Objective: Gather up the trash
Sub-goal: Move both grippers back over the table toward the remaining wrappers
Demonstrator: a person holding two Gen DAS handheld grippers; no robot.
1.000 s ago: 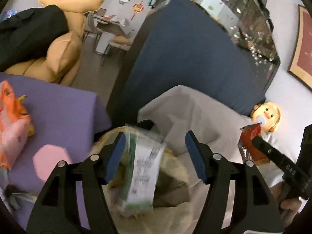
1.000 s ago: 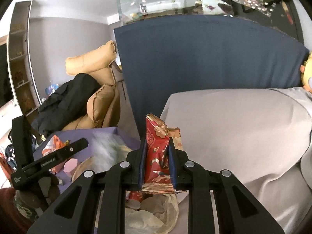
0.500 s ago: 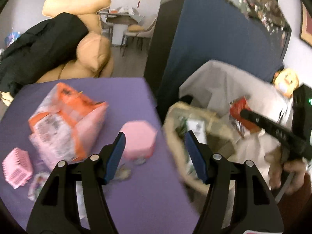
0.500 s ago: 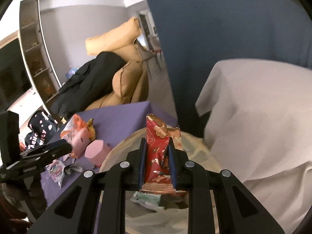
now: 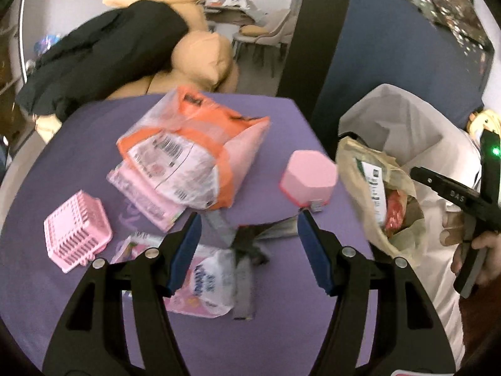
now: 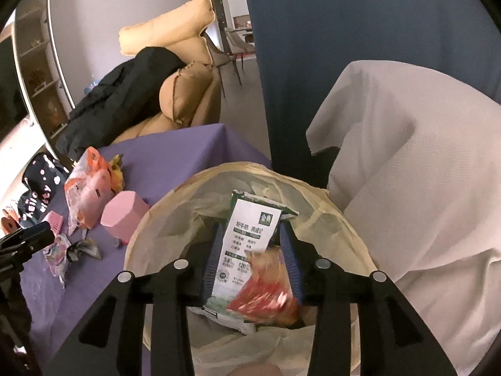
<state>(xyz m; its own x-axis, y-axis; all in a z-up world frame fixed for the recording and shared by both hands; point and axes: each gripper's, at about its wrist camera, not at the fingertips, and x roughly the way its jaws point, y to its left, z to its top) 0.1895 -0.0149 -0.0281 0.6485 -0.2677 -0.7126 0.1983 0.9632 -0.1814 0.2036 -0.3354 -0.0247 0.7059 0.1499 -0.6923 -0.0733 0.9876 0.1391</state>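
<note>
My right gripper (image 6: 252, 257) is open above a beige trash bag (image 6: 162, 219). A red snack wrapper (image 6: 266, 294) lies loose below it in the bag, next to a green and white milk carton (image 6: 247, 244). My left gripper (image 5: 247, 250) is open and empty over the purple table (image 5: 62, 163). Below it lie a grey crumpled wrapper (image 5: 247, 247) and a pink and white wrapper (image 5: 203, 285). The bag (image 5: 404, 241) also shows at the right of the left wrist view, with the red wrapper (image 5: 396, 213) inside.
An orange and pink plastic package (image 5: 188, 153), a pink hexagonal box (image 5: 308, 177) and a pink basket (image 5: 76, 235) lie on the table. A white-draped chair (image 6: 407, 156), a blue partition (image 6: 344, 31) and a tan sofa with a black coat (image 5: 109, 50) stand behind.
My right gripper opened and dropped the red wrapper into the bag. My left gripper swung left from the bag to over the table, staying open.
</note>
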